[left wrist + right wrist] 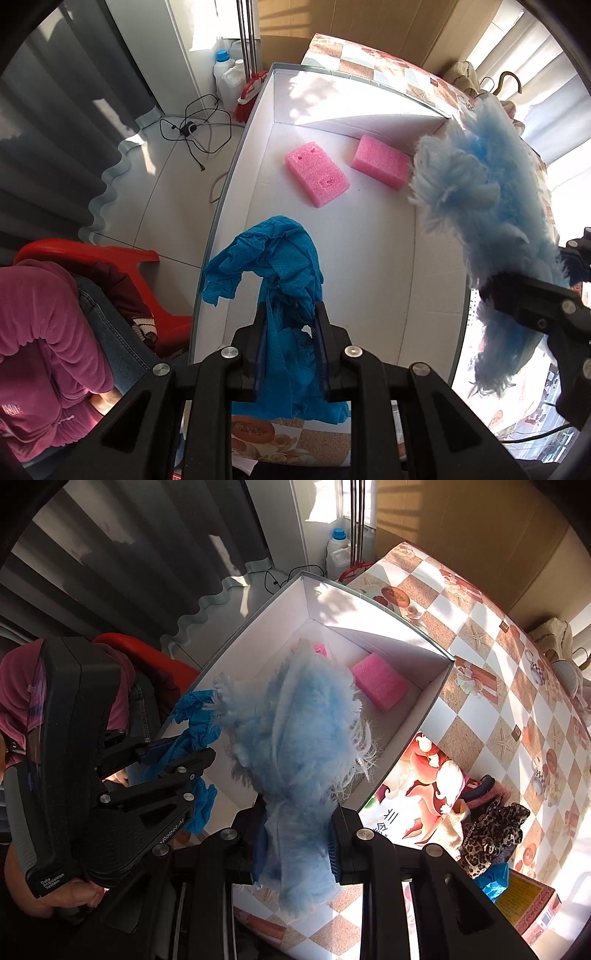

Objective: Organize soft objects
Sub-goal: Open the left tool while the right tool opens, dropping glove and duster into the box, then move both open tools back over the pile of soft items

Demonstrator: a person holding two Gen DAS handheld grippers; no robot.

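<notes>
1. Left wrist view: the white box [369, 229] fills the middle of the frame, lying open-topped on the desk [369, 62] with its long axis running away from the camera. Both loads hang above its near half, so the coming move looks like a straight lowering and letting go (a judgement, not something seen).
2. The fluffy light-blue duster cloth [295, 731] is clamped in the right hand-held gripper [295, 845], its pads pressing the bunched fabric. It dangles over the box's middle, its length pointing toward the far end.
3. The blue mesh cloth [273, 258] is pinched in the left hand-held gripper [290, 347], jaws nearly together on it. It hangs over the box's near left edge, one flap drooping outside the wall, so it may need nudging inward first.
4. Two pink sponges [317, 179] [380, 162] lie on the box floor at the far end, well apart from both grippers and just beside each other (the further-right one close to the wall).
5. Hidden or unclear: the duster covers most of the left sponge in the right wrist view; the near wall of the box is cut off by the grippers in both views; a dark pile of fabrics [491, 830] on the desk is too tangled to identify.
</notes>
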